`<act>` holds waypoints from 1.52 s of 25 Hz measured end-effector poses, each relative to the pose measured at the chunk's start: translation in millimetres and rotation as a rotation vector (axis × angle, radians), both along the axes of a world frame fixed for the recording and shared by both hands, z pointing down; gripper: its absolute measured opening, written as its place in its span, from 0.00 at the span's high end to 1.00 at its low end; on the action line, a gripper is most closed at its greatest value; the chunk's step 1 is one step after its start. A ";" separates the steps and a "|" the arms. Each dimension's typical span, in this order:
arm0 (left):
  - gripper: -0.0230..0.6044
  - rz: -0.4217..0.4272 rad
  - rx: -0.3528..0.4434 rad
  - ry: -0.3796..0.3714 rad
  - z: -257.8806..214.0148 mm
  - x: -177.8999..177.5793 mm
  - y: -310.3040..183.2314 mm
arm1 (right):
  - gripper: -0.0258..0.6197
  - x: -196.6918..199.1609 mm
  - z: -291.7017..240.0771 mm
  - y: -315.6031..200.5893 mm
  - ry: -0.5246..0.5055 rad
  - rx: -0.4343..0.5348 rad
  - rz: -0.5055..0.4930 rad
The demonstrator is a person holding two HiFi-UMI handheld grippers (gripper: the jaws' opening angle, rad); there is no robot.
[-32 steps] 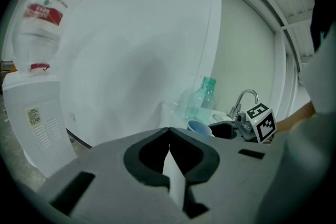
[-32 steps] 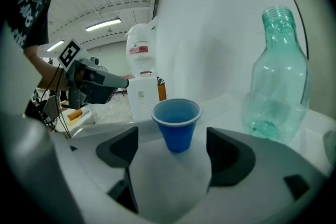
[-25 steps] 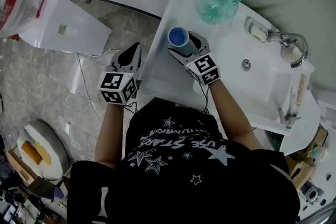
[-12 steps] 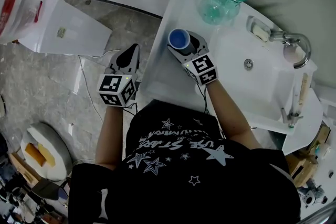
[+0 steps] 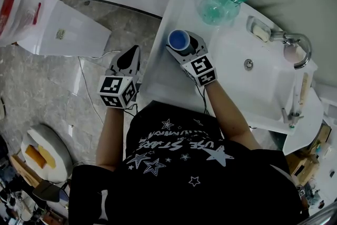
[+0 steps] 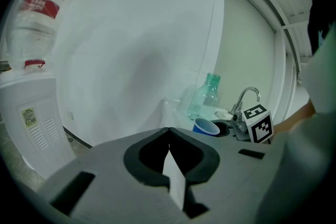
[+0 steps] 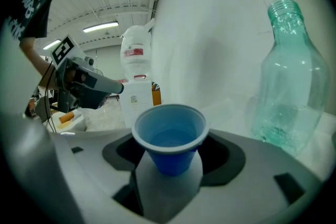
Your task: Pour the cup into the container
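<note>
The white table (image 5: 163,74) is narrow. Its left edge drops to the stone floor (image 5: 47,92), and a sink basin (image 5: 253,87) takes up its right part. That leaves a bare strip along the left and near sides.

The blue cup (image 5: 178,39) stands upright on this strip, close to the left edge. The right tongs (image 5: 184,45) have just been closing. The cup is between them, and they now press on its lower body from both sides. In the right gripper view the cup (image 7: 169,136) holds liquid partway up, below the rim.

The clear green-tinted bottle (image 5: 221,1) stands upright and uncapped at the far end of the table. It is near the cup but apart from it, with open surface between them. The right gripper view does not show whether the bottle (image 7: 286,86) holds anything.

The left tongs (image 5: 128,58) hang beyond the table's left edge, over the floor. Their tips (image 6: 169,131) meet, with nothing between them. A white water dispenser (image 5: 68,29) stands further left on the floor.
</note>
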State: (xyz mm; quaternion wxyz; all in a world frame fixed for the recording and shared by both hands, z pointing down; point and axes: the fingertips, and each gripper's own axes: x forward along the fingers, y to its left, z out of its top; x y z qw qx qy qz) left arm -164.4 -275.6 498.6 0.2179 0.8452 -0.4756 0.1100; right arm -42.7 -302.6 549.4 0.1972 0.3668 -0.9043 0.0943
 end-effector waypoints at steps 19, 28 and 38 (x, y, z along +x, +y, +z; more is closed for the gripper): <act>0.95 0.030 0.040 -0.002 -22.3 35.6 4.7 | 0.51 43.2 -52.2 21.6 -0.018 -0.003 -0.016; 0.95 0.082 0.086 0.001 -49.2 83.0 2.9 | 0.52 109.4 -102.4 23.8 -0.024 0.009 0.064; 0.95 0.126 0.135 0.028 -75.4 125.2 -17.7 | 0.52 176.5 -150.3 2.0 0.048 0.007 0.129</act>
